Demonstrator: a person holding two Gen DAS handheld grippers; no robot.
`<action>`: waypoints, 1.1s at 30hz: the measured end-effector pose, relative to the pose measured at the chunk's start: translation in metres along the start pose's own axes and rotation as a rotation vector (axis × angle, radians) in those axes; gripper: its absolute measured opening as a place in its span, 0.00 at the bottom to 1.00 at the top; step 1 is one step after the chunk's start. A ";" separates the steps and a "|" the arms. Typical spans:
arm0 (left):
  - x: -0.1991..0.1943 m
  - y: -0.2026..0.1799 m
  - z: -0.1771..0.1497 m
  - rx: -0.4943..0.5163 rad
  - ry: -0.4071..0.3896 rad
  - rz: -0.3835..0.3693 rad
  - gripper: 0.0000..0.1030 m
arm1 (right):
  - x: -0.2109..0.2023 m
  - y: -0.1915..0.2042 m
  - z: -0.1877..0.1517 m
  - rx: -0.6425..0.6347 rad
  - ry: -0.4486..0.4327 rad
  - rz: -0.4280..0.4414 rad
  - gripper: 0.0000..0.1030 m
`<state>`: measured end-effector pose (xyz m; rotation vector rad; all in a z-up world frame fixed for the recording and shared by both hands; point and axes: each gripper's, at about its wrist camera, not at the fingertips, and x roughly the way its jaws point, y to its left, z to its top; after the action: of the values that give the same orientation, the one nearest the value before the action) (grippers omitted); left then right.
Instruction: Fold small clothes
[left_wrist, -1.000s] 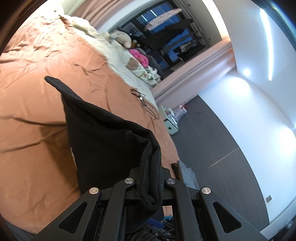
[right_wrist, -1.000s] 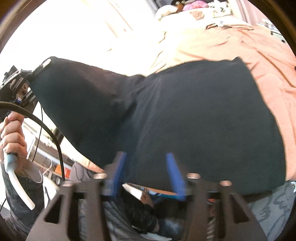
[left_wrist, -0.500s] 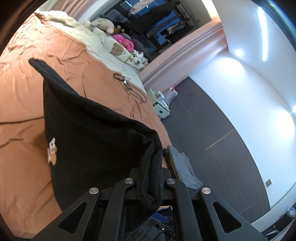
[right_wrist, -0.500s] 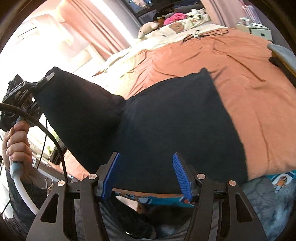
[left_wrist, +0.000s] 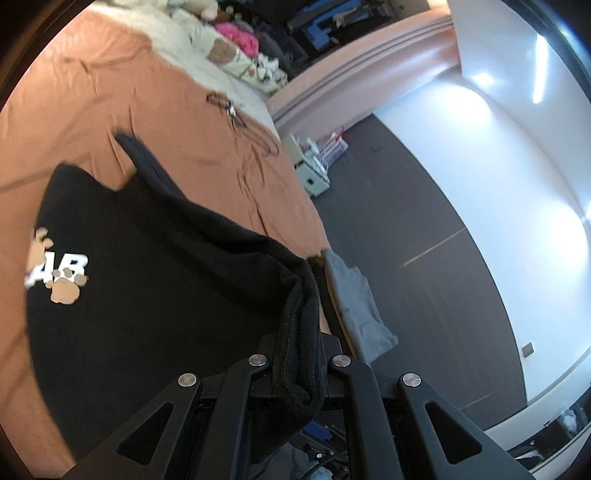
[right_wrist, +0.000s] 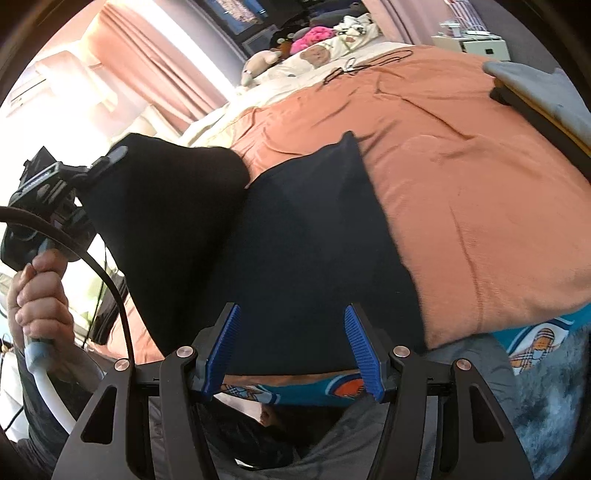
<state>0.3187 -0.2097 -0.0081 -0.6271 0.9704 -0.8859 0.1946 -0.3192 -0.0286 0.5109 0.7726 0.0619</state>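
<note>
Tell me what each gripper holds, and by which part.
Left gripper is shut on the black garment, pinching its ribbed hem. Right gripper is open, holding nothing.

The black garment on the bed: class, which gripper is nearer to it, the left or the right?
Left. The left gripper is shut on a bunched edge of the black garment, lifting it. The right gripper hangs open by the garment's near edge, with no grip on it.

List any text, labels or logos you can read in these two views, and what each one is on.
"AB": white letters on the black garment, above a tan paw print; anything left of them is cut off by a fold.
Blue printed fabric at the bed's edge: a cartoon graphic, no readable words.
White cabinet on the floor: too small to read.
</note>
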 end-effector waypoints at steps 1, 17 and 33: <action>0.010 0.000 -0.002 -0.004 0.016 0.002 0.05 | -0.002 -0.002 0.001 0.004 0.000 -0.007 0.55; 0.123 0.020 -0.045 -0.062 0.238 0.027 0.05 | -0.028 -0.032 -0.011 0.083 0.004 -0.041 0.55; 0.094 0.028 -0.041 -0.044 0.224 0.043 0.69 | -0.004 -0.022 -0.014 0.049 0.105 0.023 0.55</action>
<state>0.3178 -0.2795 -0.0885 -0.5496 1.2033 -0.9114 0.1789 -0.3340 -0.0448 0.5669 0.8722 0.0920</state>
